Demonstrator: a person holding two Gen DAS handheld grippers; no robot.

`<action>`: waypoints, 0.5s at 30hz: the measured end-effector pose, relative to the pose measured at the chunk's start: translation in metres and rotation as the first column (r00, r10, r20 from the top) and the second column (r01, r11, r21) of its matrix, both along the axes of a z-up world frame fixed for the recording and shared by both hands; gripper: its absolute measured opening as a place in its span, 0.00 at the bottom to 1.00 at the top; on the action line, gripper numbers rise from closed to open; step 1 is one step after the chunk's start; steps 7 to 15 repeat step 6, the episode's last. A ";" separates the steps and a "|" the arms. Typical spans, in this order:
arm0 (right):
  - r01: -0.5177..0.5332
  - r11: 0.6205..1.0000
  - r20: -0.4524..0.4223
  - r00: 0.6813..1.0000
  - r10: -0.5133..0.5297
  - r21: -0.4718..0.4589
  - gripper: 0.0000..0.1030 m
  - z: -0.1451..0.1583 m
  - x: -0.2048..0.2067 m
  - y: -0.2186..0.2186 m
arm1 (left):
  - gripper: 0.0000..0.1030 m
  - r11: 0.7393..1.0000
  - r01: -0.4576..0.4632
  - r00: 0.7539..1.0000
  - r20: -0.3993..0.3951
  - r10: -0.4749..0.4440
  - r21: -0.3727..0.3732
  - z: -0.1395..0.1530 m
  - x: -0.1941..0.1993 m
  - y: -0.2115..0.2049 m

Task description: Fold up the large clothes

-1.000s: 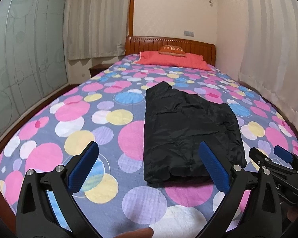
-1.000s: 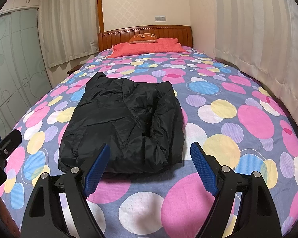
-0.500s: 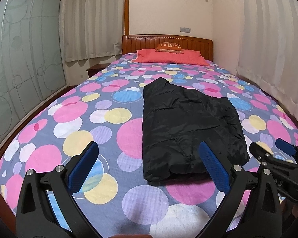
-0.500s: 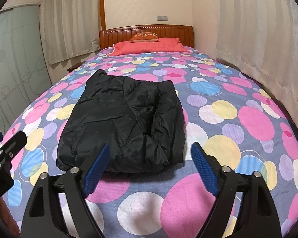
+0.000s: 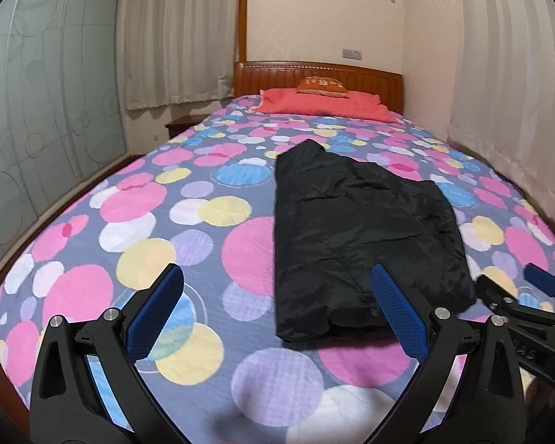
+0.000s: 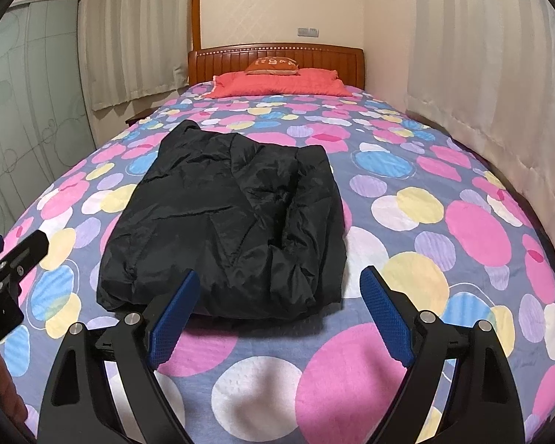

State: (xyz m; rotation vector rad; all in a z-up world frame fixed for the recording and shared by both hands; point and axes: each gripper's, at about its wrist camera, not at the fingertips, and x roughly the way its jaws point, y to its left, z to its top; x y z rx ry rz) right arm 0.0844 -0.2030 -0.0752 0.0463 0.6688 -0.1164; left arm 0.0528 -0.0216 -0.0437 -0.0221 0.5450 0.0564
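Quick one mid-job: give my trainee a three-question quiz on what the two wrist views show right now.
1. True or false: the left tool grips the jacket.
2. What lies against the headboard?
A. orange cushion
B. blue towel
C. white box
3. Fill in: the jacket rests on the ___.

Key: 1 false, both tools, right included, are open and empty; 2 A, cushion; 3 bed.
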 end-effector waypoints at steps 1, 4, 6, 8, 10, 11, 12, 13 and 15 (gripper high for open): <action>0.003 1.000 -0.003 1.000 -0.003 0.002 0.84 -0.001 0.001 -0.002 | 0.98 1.000 -0.008 1.000 -0.005 0.008 -0.004 -0.002 0.003 0.002; 0.021 1.000 -0.019 1.000 -0.021 0.013 0.84 -0.008 0.006 -0.012 | 0.98 1.000 -0.011 0.999 -0.044 0.010 -0.016 -0.012 0.015 0.012; 0.042 0.999 -0.035 0.999 -0.041 0.016 0.84 -0.014 0.011 -0.023 | 0.98 1.000 -0.024 0.998 -0.064 0.023 -0.013 -0.020 0.023 0.020; 0.042 0.999 -0.035 0.999 -0.041 0.016 0.84 -0.014 0.011 -0.023 | 0.98 1.000 -0.024 0.998 -0.064 0.023 -0.013 -0.020 0.023 0.020; 0.042 0.999 -0.035 0.999 -0.041 0.016 0.84 -0.014 0.011 -0.023 | 0.98 1.000 -0.024 0.998 -0.064 0.023 -0.013 -0.020 0.023 0.020; 0.042 0.999 -0.035 0.999 -0.041 0.016 0.84 -0.014 0.011 -0.023 | 0.98 1.000 -0.024 0.998 -0.064 0.023 -0.013 -0.020 0.023 0.020; 0.042 0.999 -0.035 0.999 -0.041 0.016 0.84 -0.014 0.011 -0.023 | 0.98 1.000 -0.024 0.998 -0.064 0.023 -0.013 -0.020 0.023 0.020; 0.042 0.999 -0.035 0.999 -0.041 0.016 0.84 -0.014 0.011 -0.023 | 0.98 1.000 -0.024 0.998 -0.064 0.023 -0.013 -0.020 0.023 0.020; 0.042 0.999 -0.035 0.999 -0.041 0.016 0.84 -0.014 0.011 -0.023 | 0.98 1.000 -0.024 0.998 -0.064 0.023 -0.013 -0.020 0.023 0.020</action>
